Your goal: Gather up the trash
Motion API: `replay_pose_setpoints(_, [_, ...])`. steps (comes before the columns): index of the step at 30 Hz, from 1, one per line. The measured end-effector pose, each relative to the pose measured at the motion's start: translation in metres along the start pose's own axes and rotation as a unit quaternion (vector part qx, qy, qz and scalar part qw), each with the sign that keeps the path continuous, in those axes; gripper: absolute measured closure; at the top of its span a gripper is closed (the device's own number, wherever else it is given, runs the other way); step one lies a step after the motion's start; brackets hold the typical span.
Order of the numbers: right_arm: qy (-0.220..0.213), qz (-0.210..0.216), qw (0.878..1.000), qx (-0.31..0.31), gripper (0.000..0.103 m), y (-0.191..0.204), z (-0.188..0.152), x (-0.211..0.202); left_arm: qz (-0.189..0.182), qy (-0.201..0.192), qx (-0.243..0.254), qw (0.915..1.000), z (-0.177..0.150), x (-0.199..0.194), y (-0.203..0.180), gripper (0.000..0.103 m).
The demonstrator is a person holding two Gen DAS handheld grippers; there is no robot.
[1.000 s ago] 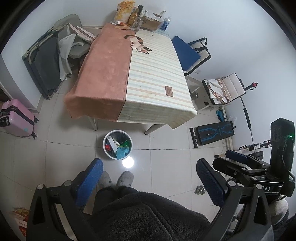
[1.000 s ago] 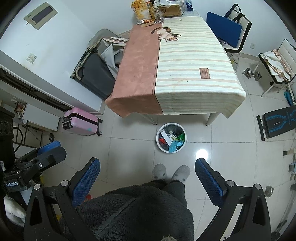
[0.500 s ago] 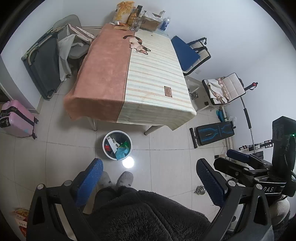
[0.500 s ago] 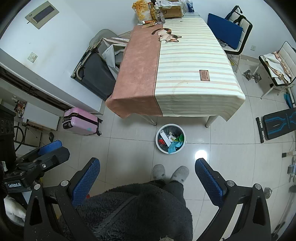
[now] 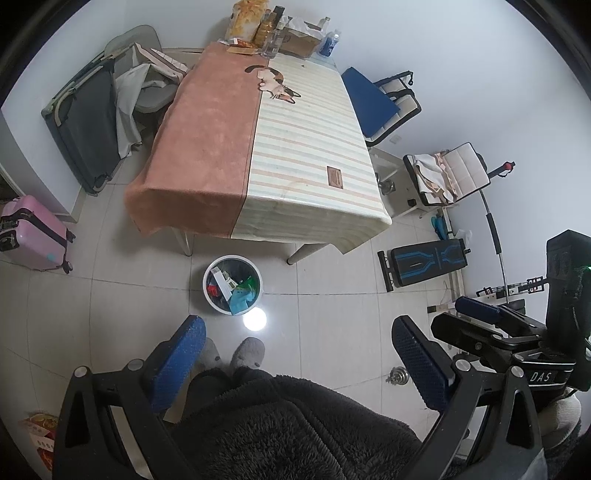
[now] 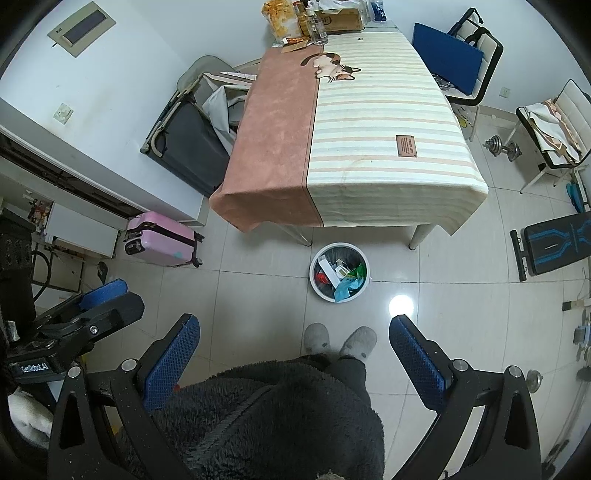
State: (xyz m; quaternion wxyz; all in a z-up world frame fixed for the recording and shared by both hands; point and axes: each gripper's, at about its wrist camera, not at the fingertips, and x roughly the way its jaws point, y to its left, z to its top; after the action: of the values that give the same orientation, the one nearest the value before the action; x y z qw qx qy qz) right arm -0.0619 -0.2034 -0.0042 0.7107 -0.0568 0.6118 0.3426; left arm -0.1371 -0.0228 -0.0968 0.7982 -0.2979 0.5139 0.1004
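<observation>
A white round trash bin (image 5: 232, 284) stands on the tiled floor by the table's near edge, holding several pieces of trash; it also shows in the right wrist view (image 6: 339, 272). My left gripper (image 5: 301, 354) is open and empty, held high above the floor over the person's slippers. My right gripper (image 6: 295, 349) is open and empty at the same height. The right gripper shows at the right of the left wrist view (image 5: 491, 325), and the left gripper shows at the left of the right wrist view (image 6: 85, 314).
A table (image 5: 295, 155) with a pink and striped cloth (image 6: 369, 140) carries snack bags and bottles (image 5: 266, 26) at its far end. A pink suitcase (image 5: 29, 232), folded cot (image 5: 85, 122), chairs (image 5: 384, 103), a weight bench (image 5: 424, 262) and dumbbells (image 6: 502, 146) ring it.
Both grippers have drifted slightly back and up, so the table and bin sit a little higher in view. Both stay open and empty.
</observation>
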Motion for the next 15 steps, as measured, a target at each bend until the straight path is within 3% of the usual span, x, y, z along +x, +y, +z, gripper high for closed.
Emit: replay_pose_setpoints(15, [-0.003,0.001,1.0,0.009,0.0,-0.0031,-0.0026,-0.0042,0.001,0.001,0.001,1.0,-0.0021,0.0017,-0.0051,0.0])
